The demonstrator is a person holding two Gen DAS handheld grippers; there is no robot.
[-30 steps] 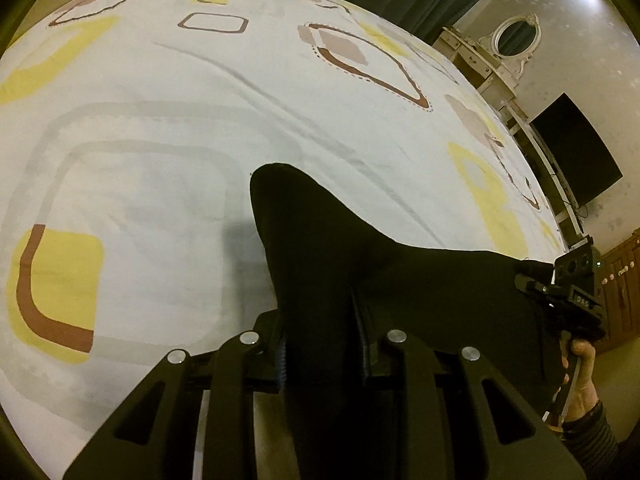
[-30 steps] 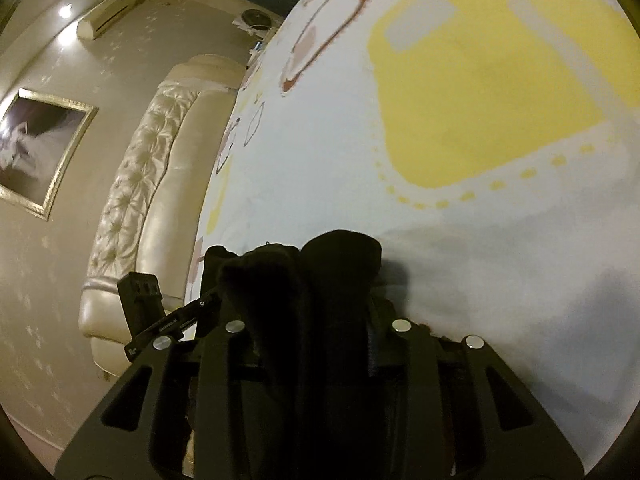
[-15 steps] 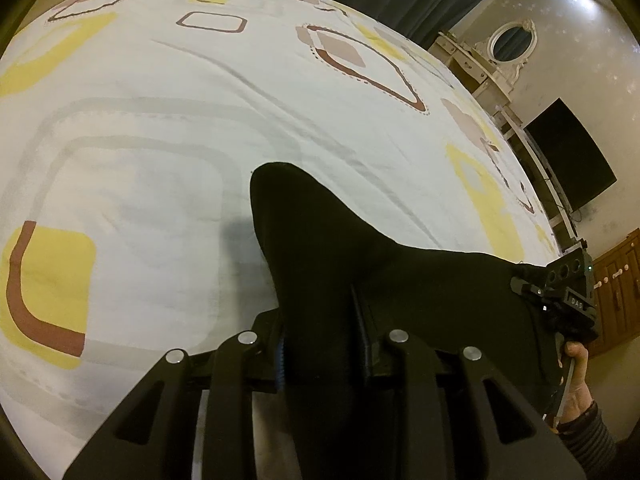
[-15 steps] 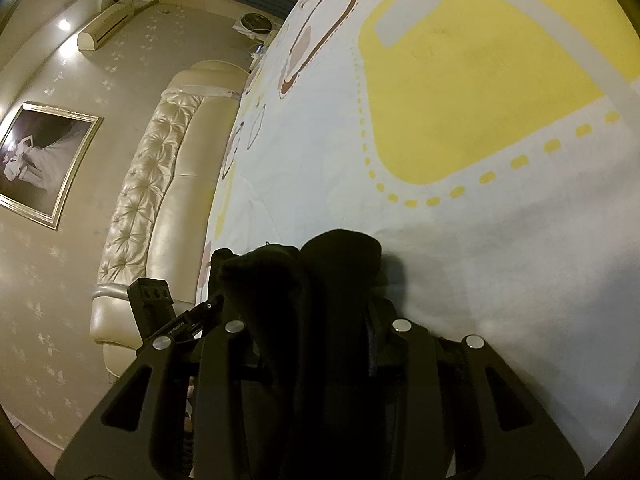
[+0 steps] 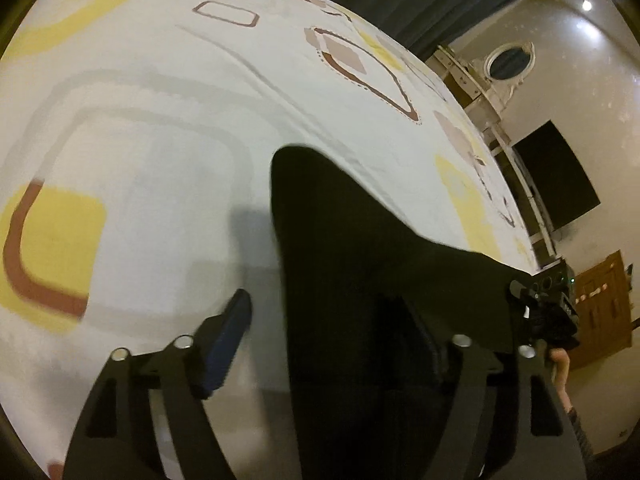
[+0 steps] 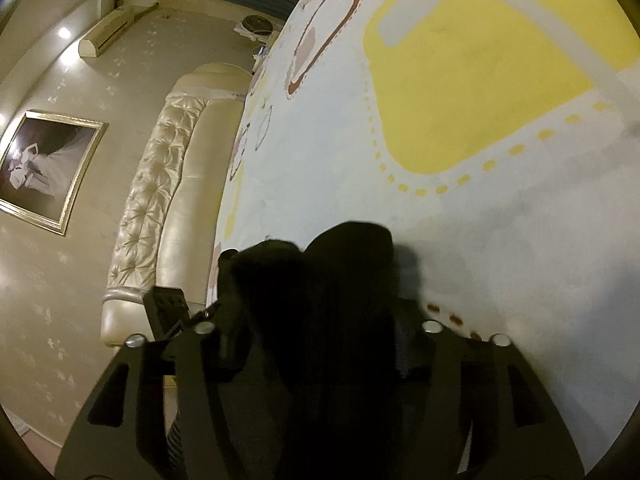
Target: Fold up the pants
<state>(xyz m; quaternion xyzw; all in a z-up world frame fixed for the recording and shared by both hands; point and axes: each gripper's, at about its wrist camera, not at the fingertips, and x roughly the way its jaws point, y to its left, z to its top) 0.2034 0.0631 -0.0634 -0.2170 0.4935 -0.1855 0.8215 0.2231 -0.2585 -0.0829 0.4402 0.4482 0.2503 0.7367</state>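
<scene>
The black pants [image 5: 352,264] lie on the white patterned bed sheet [image 5: 160,100]. In the left wrist view my left gripper [image 5: 332,320] is open: its left finger [image 5: 228,336] stands clear of the cloth, and the pants drape over the right finger. In the right wrist view my right gripper [image 6: 320,320] has the black pants [image 6: 320,280] bunched between its fingers; the jaws look slightly parted. The right gripper also shows at the right edge of the left wrist view [image 5: 548,304].
A cream tufted headboard [image 6: 168,208] runs along the bed's left side in the right wrist view. A dresser with an oval mirror [image 5: 508,64], a dark TV [image 5: 556,176] and a wooden door [image 5: 600,312] stand beyond the bed's right edge.
My left gripper has opened and let go of the pants. My right gripper's fingers have spread a little around the cloth. Both have moved slightly over the sheet.
</scene>
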